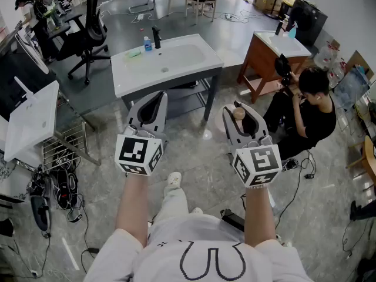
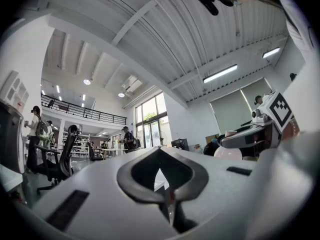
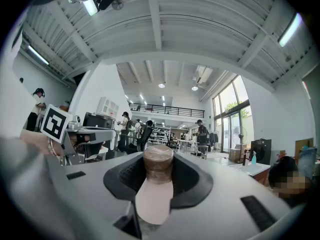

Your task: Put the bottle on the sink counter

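A pale pink bottle (image 1: pixel 238 113) with a brown cap stands between the jaws of my right gripper (image 1: pixel 241 118), which is shut on it and held above the floor. In the right gripper view the bottle (image 3: pixel 157 186) fills the middle, cap pointing away, with the right gripper (image 3: pixel 158 156) closed round it. My left gripper (image 1: pixel 154 103) hangs level beside it, shut with nothing in it; in its own view the left gripper (image 2: pixel 159 152) has its tips together. The white sink counter (image 1: pixel 132 75) with a black faucet (image 1: pixel 156 37) stands ahead, beyond both grippers.
A small blue bottle (image 1: pixel 147 43) stands by the faucet. A person in black (image 1: pixel 311 113) sits on the floor at the right, beside a wooden cabinet (image 1: pixel 264 63) with a second basin. An office chair (image 1: pixel 88 28), a white panel (image 1: pixel 29 122) and cables (image 1: pixel 56 192) are at the left.
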Tool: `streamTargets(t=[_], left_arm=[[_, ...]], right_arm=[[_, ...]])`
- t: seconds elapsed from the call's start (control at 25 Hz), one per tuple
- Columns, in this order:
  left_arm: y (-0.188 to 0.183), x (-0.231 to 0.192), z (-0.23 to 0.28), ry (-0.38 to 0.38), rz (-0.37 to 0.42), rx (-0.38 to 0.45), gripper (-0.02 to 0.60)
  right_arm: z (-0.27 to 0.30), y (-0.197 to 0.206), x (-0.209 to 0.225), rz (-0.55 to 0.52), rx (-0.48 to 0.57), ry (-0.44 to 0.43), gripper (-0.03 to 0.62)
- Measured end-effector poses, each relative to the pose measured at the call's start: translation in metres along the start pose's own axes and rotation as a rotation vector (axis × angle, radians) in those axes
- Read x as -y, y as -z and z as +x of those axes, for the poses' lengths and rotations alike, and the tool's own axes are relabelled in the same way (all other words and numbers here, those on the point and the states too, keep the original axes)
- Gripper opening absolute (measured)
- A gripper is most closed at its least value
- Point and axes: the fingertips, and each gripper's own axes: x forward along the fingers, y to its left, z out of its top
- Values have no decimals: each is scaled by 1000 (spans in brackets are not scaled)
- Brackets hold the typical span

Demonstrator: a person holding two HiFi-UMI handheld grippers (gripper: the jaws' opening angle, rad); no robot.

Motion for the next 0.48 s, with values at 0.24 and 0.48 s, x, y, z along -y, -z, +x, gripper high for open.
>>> streamTargets(t=[0.24, 0.48], left_arm=[[6, -16, 24, 3, -2, -5, 9], [21, -49, 55, 15, -17, -11, 9]], right_arm=[[27, 5, 12, -15, -15, 11, 143], [70, 14, 23, 3, -29, 20, 143]])
